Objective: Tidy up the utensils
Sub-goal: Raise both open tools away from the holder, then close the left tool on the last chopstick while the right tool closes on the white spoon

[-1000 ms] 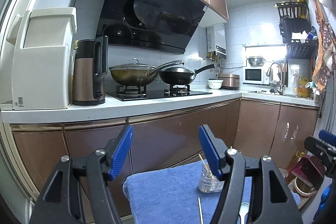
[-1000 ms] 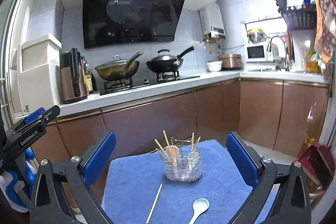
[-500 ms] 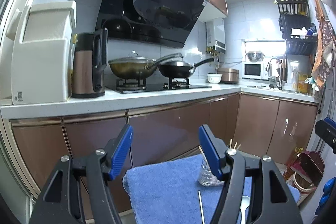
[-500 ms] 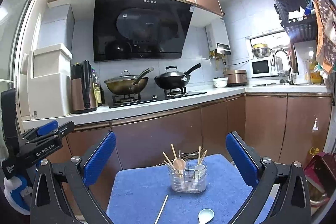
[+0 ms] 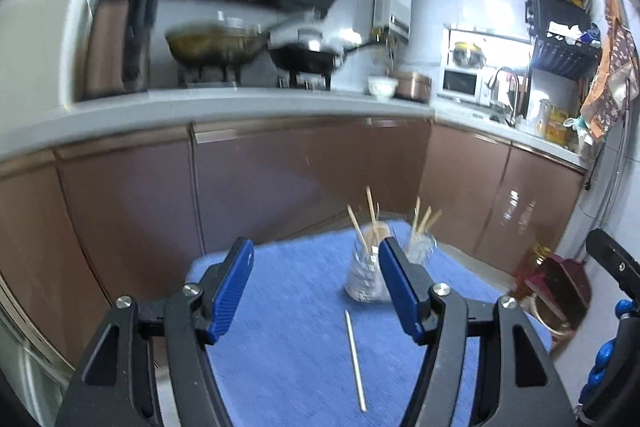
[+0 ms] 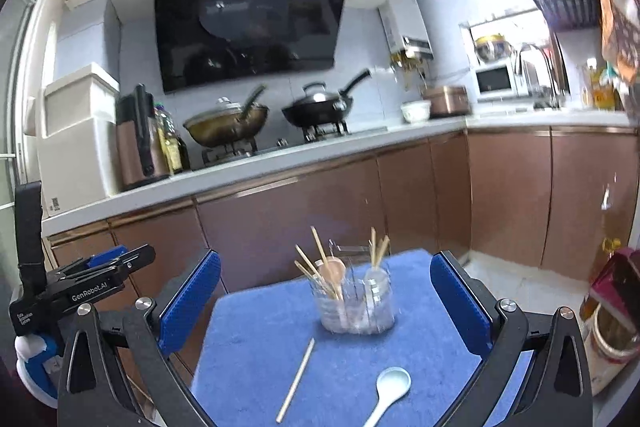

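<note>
The loose chopstick (image 6: 296,379) lies flat on the blue cloth (image 6: 256,339) covering the tabletop, just in front of the clear holder (image 6: 354,307) and a little to its left; the pale spoon (image 6: 390,389) lies flat in front of the holder and slightly to its right, bowl end toward the holder. The holder stands upright near the far end of the cloth and already carries several chopsticks and a wooden spoon, leaning outward at differing angles. The left tool (image 5: 316,291) stands part open with nothing between its blue pads; seen from its own camera, the loose chopstick lies between and ahead of its jaws, apart from both pads. The right tool (image 6: 326,301) stands wide open and empty, with the holder framed between its pads in its own view but well ahead of them. Judged risks: the chopstick is thin and flush with the soft cloth, so a closing grip may pinch the fabric with it, or roll the stick away from the holder. A grip taken far from the stick's middle would likely let it pivot and foul the holder's rim on insertion. The holder appears light and top-heavy with leaning contents; a knock from either tool, or a stick pushed against those already inside, could tip it. Both views are blurred, so exact clearances cannot be confirmed.
</note>
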Available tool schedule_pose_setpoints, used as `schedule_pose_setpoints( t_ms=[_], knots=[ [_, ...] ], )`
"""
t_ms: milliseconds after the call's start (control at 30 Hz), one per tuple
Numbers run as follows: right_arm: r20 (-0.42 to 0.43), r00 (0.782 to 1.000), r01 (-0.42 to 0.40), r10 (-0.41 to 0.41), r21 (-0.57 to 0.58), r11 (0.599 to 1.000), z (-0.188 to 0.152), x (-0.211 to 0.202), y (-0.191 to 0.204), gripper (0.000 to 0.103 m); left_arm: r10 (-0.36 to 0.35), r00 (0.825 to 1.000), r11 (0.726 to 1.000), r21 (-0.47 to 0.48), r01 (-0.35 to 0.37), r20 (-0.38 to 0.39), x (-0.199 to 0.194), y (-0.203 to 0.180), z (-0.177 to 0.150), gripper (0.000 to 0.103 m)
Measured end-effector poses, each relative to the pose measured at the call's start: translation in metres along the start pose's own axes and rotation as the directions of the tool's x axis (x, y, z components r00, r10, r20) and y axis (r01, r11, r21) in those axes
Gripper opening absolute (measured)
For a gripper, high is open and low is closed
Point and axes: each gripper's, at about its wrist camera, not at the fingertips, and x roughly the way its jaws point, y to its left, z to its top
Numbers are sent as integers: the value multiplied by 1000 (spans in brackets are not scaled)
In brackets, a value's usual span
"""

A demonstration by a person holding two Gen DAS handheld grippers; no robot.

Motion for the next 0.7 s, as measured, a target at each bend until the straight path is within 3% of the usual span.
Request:
schedule_pose_setpoints(
  t_ms=[167,300,367,500,533,700],
  knots=[
    [-79,997,29,-25,50,998,-18,15,-29,103,-32,991,999,-29,29,-129,39,9,-20,63],
    [-183,982,61,-40,112,992,-38,37,-55,102,-72,969,997,-34,66,-237,75,10,-41,63],
    [-241,970,75,-42,129,989,-50,51,-65,96,-117,940,993,-62,102,-320,99,10,-54,62],
    [-366,930,82,-24,144,986,-81,81,-83,73,-180,873,983,-118,141,-452,144,13,-77,62],
    [-393,919,83,-17,150,985,-88,88,-87,71,-200,849,979,-136,152,-489,159,12,-84,62],
    [-512,858,82,33,201,976,-122,123,-111,56,-256,764,966,-182,182,-593,206,-1,-102,52]
  ],
)
